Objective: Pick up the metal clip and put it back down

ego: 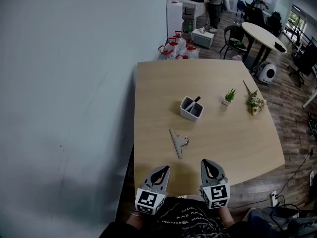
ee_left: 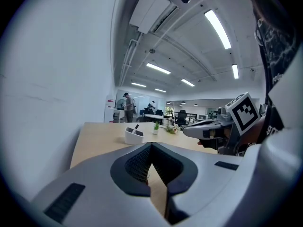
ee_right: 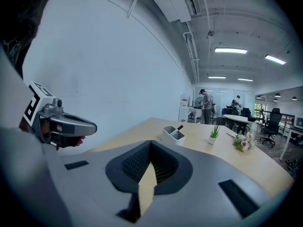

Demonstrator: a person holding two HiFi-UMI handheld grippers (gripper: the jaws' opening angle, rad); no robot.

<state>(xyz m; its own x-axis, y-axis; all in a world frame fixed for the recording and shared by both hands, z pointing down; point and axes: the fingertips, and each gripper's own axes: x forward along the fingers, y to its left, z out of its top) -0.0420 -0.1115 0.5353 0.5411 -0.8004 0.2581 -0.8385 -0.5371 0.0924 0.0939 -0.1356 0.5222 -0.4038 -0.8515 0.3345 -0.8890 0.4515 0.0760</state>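
The metal clip (ego: 178,142) lies flat on the wooden table (ego: 237,143), a grey bar with a silver handle, in the near middle. My left gripper (ego: 162,168) hovers at the table's near edge, below and left of the clip, jaws shut with nothing between them. My right gripper (ego: 207,162) is beside it, below and right of the clip, also shut and empty. In the left gripper view the jaws (ee_left: 151,146) meet tip to tip; the same holds in the right gripper view (ee_right: 150,144). The clip is hidden behind the jaws in both gripper views.
A white pen holder (ego: 191,108) with a dark pen stands beyond the clip. A small potted plant (ego: 230,96) and a flower sprig (ego: 255,103) lie to the right. A pale wall (ego: 69,83) runs along the table's left side. Water jugs (ego: 177,46) stand behind the table.
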